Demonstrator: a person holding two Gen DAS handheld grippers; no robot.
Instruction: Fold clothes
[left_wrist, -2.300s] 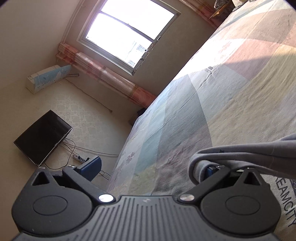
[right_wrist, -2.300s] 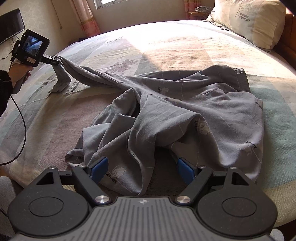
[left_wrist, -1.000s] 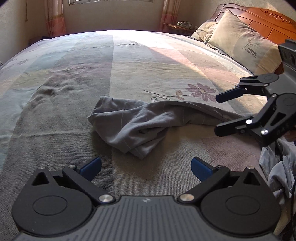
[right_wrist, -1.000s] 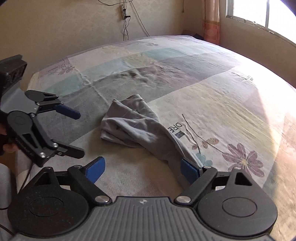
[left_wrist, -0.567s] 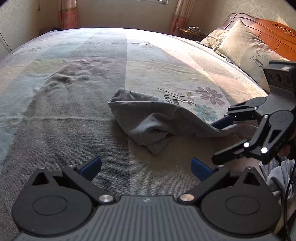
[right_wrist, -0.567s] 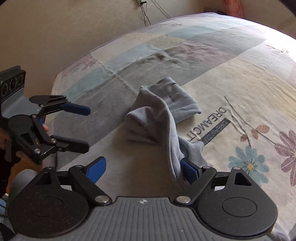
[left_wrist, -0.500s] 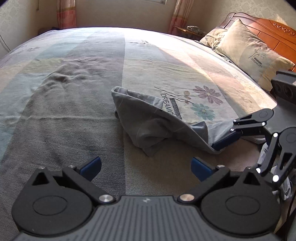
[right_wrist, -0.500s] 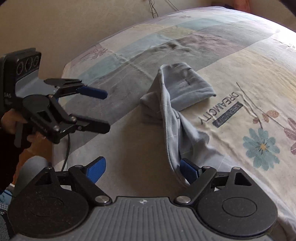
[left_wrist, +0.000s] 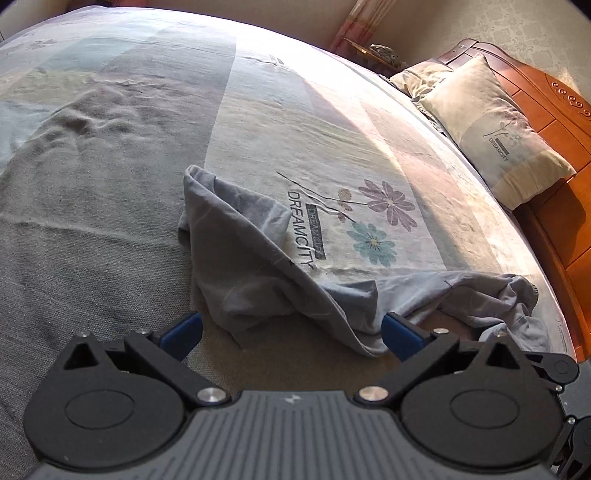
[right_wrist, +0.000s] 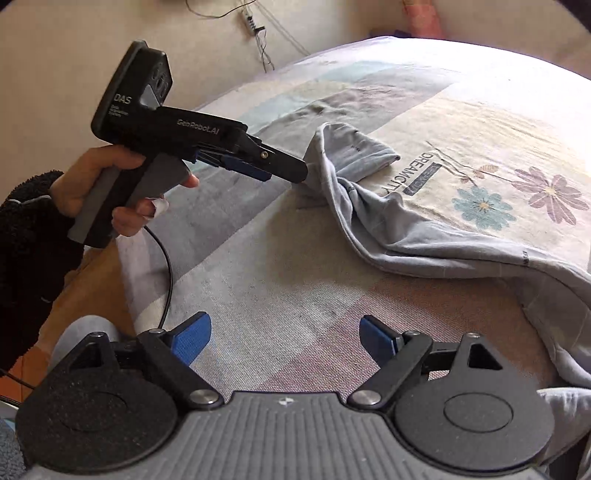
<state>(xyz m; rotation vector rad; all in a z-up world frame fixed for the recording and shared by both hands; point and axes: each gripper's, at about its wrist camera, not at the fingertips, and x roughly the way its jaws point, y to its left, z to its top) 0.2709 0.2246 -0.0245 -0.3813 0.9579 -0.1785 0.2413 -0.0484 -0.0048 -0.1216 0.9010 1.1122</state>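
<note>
Grey garment (left_wrist: 236, 266) lies crumpled on the bed (left_wrist: 92, 206), strung out as a long rumpled band from near the printed flowers (left_wrist: 384, 218) toward the bed's near edge, where more of it bunches up (left_wrist: 491, 295). My left gripper (left_wrist: 291, 332) hangs over it with jaws spread wide; a fold of the cloth sits between the blue pads (left_wrist: 400, 334) and brushes the right-hand one, but nothing is pinched. My right gripper (right_wrist: 284, 338) is also wide apart, with only bare bedspread between its pads, the garment off to its right (right_wrist: 424, 229). From the right wrist view I see the left tool side-on (right_wrist: 258, 162), held in a hand (right_wrist: 96, 192) with a dark fuzzy sleeve (right_wrist: 26, 258), its tip just beside the garment's far end. Pillow (left_wrist: 491, 122) rests against the wooden headboard (left_wrist: 546, 110).
</note>
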